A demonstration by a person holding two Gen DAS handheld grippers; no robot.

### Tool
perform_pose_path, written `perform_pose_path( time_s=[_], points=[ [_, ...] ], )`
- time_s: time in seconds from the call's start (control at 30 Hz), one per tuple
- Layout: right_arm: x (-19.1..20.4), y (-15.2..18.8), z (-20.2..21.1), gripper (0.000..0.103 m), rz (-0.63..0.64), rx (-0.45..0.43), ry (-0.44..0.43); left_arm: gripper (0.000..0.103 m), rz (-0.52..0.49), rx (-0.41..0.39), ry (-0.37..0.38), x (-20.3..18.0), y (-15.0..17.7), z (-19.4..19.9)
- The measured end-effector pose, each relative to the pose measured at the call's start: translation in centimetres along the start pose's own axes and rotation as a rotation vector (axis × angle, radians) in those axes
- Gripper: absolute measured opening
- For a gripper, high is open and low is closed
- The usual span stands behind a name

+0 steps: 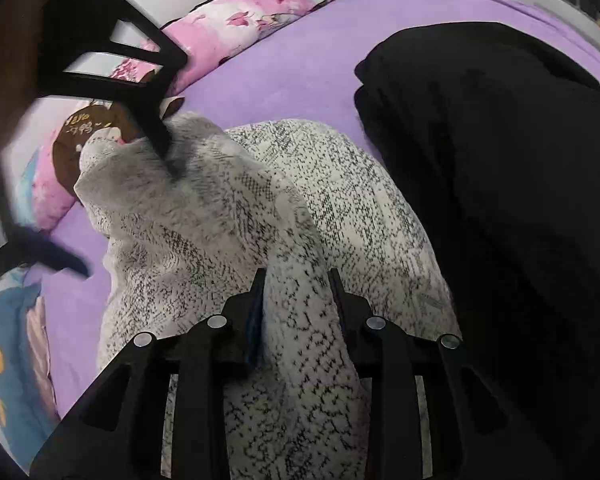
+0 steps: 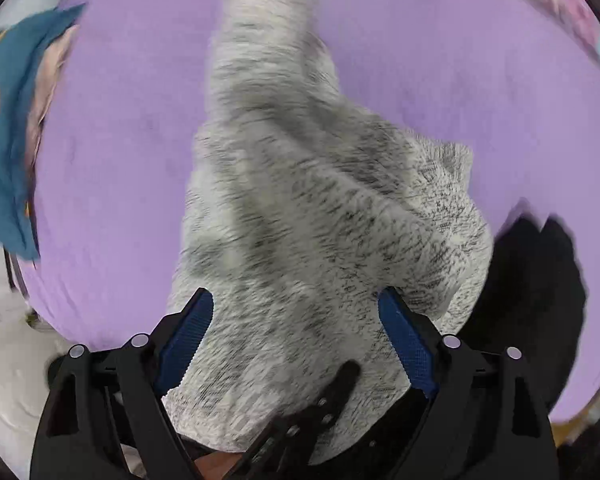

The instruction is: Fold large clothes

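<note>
Speckled grey sweater (image 2: 300,208) on purple bedsheet (image 2: 120,140), right gripper (image 2: 296,316) spread wide, seemingly straddling blurred fabric

Bare purple sheet (image 2: 120,160) lies open on both sides of the grey knit (image 2: 300,200), hemmed by black clothes (image 1: 500,200) alongside it, pink pillows (image 1: 240,20) beyond, and a blue cloth (image 2: 4,140) opposite.

Left tongs (image 1: 296,280) clamped, right tongs (image 2: 296,312) spread.
</note>
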State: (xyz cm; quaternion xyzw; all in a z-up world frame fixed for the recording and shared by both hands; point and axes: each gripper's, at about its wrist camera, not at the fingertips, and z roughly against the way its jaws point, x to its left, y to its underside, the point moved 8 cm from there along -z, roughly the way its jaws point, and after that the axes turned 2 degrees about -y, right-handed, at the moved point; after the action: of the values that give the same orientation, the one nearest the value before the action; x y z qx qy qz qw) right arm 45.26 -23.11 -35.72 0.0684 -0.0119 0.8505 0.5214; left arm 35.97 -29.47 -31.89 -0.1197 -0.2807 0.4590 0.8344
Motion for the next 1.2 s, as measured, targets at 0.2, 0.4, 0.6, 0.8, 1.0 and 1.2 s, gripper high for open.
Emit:
perform_pose_path(
  time_s=[0.2, 0.4, 0.6, 0.8, 1.0, 1.2],
  points=[
    [1.0, -0.5, -2.6, 0.081, 0.017, 0.081, -0.067, 0.038, -0.17, 0.022, -0.05, 1.0, 1.2, 0.9],
    [1.6, -0.6, -4.1, 0.075, 0.011, 0.099, -0.13, 0.044, -0.176, -0.005, -0.036, 4.2, 3.5, 2.4],
    [2.4, 0.3, -4.2, 0.072, 0.032, 0.09, -0.143, 0.059, -0.105, -0.013, -0.033, 8.3, 4.6, 5.6],
    [3.4, 0.9, -4.3, 0.069, 0.043, 0.081, -0.157, 0.059, -0.154, -0.007, -0.066, 9.6, 6.2, 6.9],
    [2.7, 1.2, -2.8, 0.068, 0.029, 0.064, -0.216, 0.059, -0.351, 0.052, -0.179, 8.8, 7.6, 7.5],
    [2.5, 1.3, -2.6, 0.067, 0.03, 0.063, -0.236, 0.059, -0.592, 0.088, -0.267, 8.5, 7.9, 8.7]
  ],
)
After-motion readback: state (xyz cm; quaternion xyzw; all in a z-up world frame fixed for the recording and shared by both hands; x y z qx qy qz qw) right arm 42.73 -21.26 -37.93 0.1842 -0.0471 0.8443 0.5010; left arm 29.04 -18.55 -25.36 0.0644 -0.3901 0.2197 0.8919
